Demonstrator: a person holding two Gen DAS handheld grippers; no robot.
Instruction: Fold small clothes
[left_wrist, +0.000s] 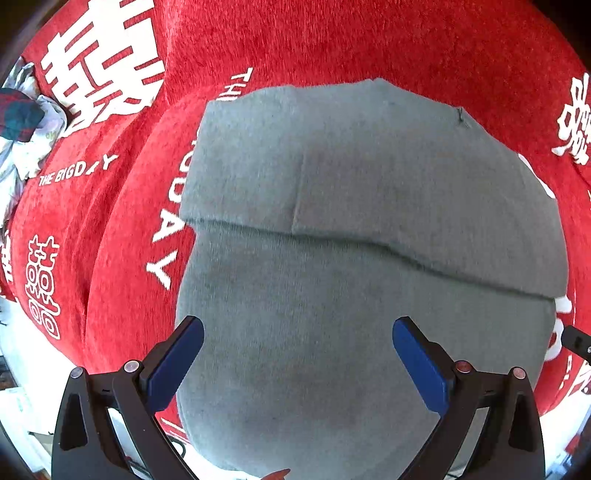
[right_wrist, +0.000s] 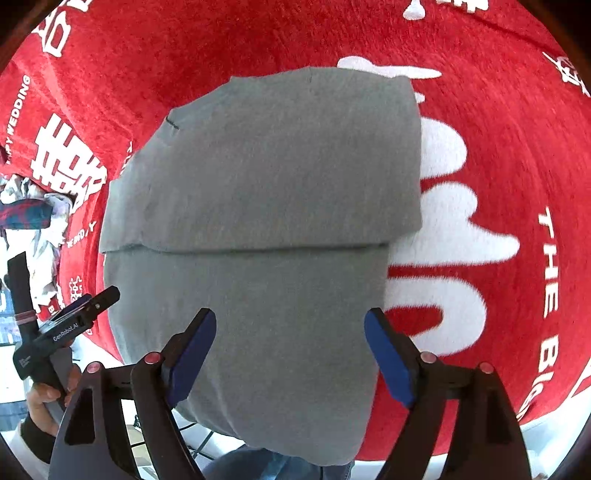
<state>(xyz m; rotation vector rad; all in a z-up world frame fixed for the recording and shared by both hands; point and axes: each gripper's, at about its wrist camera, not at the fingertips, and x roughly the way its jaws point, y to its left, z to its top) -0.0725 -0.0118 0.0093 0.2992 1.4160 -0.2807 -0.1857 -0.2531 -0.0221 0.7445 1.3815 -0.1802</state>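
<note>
A grey garment lies flat on the red cloth, folded so that a far layer overlaps the near part along a cross edge; it also shows in the right wrist view. My left gripper is open and empty, hovering over the garment's near part. My right gripper is open and empty, also over the near part, which hangs past the table's front edge. The left gripper shows at the left of the right wrist view, held by a hand.
A red cloth with white lettering covers the table, and it also fills the right wrist view. A pile of other clothes lies at the far left, and shows in the right wrist view too. The table's front edge is close below both grippers.
</note>
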